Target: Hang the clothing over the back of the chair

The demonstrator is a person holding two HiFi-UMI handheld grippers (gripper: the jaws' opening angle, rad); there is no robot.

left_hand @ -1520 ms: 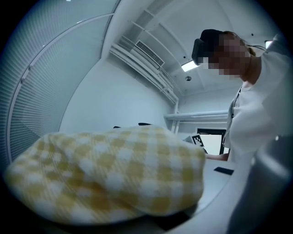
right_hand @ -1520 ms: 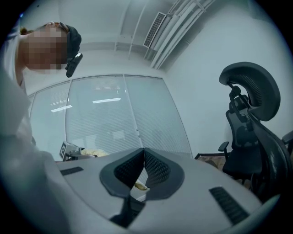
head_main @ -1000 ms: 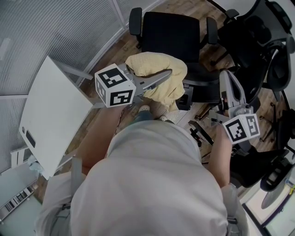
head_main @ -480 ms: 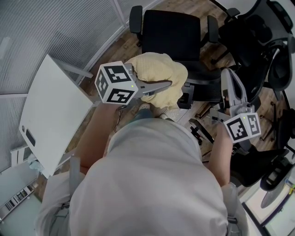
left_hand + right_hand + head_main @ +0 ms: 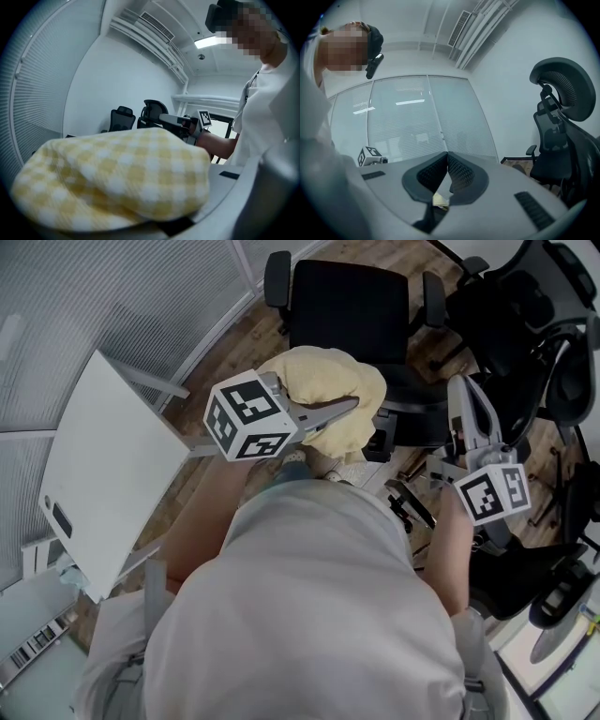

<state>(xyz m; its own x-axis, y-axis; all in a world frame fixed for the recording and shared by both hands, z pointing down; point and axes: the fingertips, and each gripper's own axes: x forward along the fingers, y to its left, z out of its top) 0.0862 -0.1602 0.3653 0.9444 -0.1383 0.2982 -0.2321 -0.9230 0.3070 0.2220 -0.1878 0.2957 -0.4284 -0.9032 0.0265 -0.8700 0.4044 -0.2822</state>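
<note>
The clothing point(image 5: 326, 390) is a yellow-and-white checked cloth, bunched into a lump. My left gripper point(image 5: 343, 412) is shut on it and holds it in the air in front of the person. In the left gripper view the clothing point(image 5: 117, 178) fills the lower half and hides the jaw tips. Just beyond it stands a black office chair point(image 5: 349, 307) with two armrests, seen from above. My right gripper point(image 5: 466, 388) is off to the right, apart from the cloth. Its jaws point(image 5: 447, 158) are shut with nothing between them.
A white table point(image 5: 103, 465) slants at the left beside a glass wall with blinds point(image 5: 112, 296). Several more black office chairs point(image 5: 525, 324) crowd the right side; one with a mesh headrest point(image 5: 561, 91) is close to the right gripper. The floor is wood.
My left gripper has shifted a little to the right and rolled, turning its marker cube, with the clothing still in its jaws. The right gripper has stayed put.
</note>
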